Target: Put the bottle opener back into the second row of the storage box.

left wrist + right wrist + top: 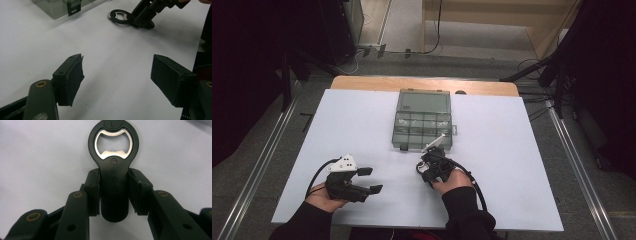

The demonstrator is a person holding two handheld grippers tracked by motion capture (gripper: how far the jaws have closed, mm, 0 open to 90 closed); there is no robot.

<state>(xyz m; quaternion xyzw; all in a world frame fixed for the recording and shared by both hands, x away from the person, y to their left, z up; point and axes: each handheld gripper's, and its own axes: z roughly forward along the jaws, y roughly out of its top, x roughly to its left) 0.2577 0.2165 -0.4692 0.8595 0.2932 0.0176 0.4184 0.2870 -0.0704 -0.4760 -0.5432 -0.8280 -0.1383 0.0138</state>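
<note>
- Left tool (371, 180) rests low over the white surface (362, 120), tilted rightward, its 2 jaws spread wide.
- Right tool (114, 185) points forward, pinching a black bottle opener (114, 170) by its handle, near the clear organizer box (423, 120).

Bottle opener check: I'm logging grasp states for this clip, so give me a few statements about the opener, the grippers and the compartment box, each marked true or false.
1. The right gripper is shut on the handle of the bottle opener. True.
2. The left gripper holds a screw. False: it is open, with nothing between its pads and bare white table beyond them.
3. The clear compartment box lies on the table beyond both grippers. True.
4. The opener's ring end points back toward the person's hand. False: the ring end sticks out past the gripper's pads, away from the hand.
5. The opener is red. False: it is black with a metal insert.
</note>
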